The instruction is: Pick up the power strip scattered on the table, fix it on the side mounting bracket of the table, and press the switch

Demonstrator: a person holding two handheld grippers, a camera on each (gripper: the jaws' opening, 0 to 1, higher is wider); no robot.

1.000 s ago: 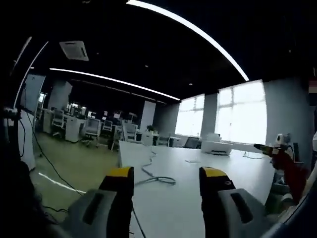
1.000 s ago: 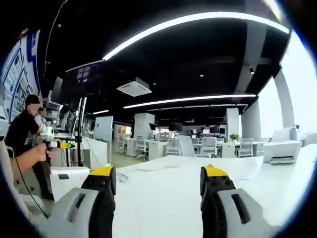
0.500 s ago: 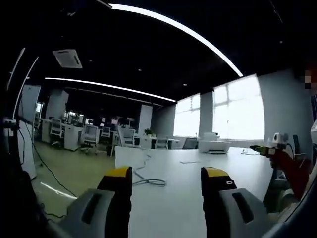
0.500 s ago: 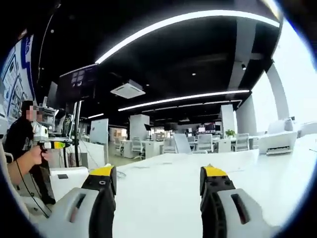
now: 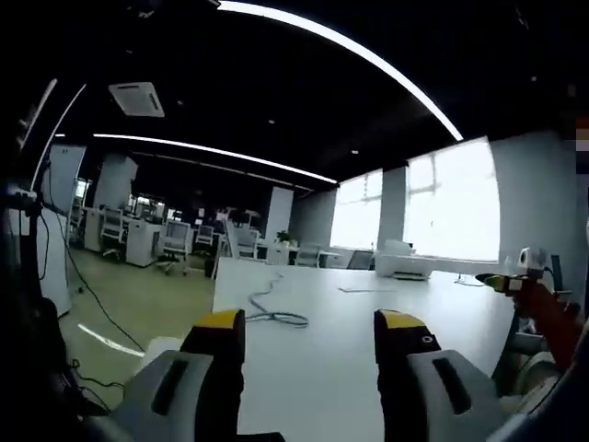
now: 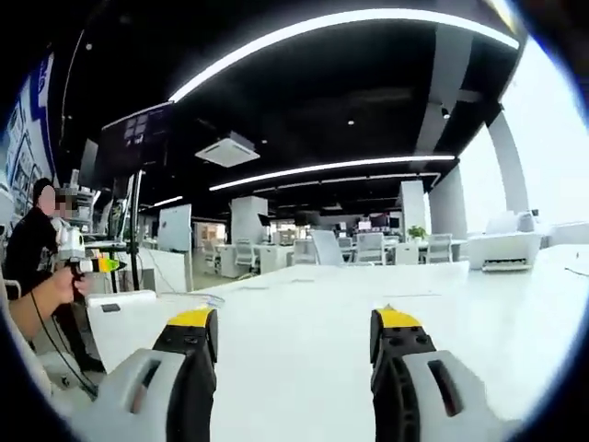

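the main risk from here is a blind reach: both hand-held grippers are raised and looking out level across the bench, so a descent toward the power strip would start without it in sight, and the jaws could land on the loose cable instead or nudge the strip off the bench edge. the cable could also snag and drag whatever it is attached to.

the left hand-held gripper is released, its yellow-tipped jaws standing apart over bare white bench with nothing between them. the right hand-held gripper is likewise released and empty.

i cannot pick out the power strip for certain. in the left gripper view a dark cable curls on the bench at about 11 o'clock from the left hand-held gripper, well apart from the jaws; whether it belongs to the strip i cannot tell. the side mounting bracket is not identifiable either. a person's hand holds another tool at 9 o'clock in the right gripper view.
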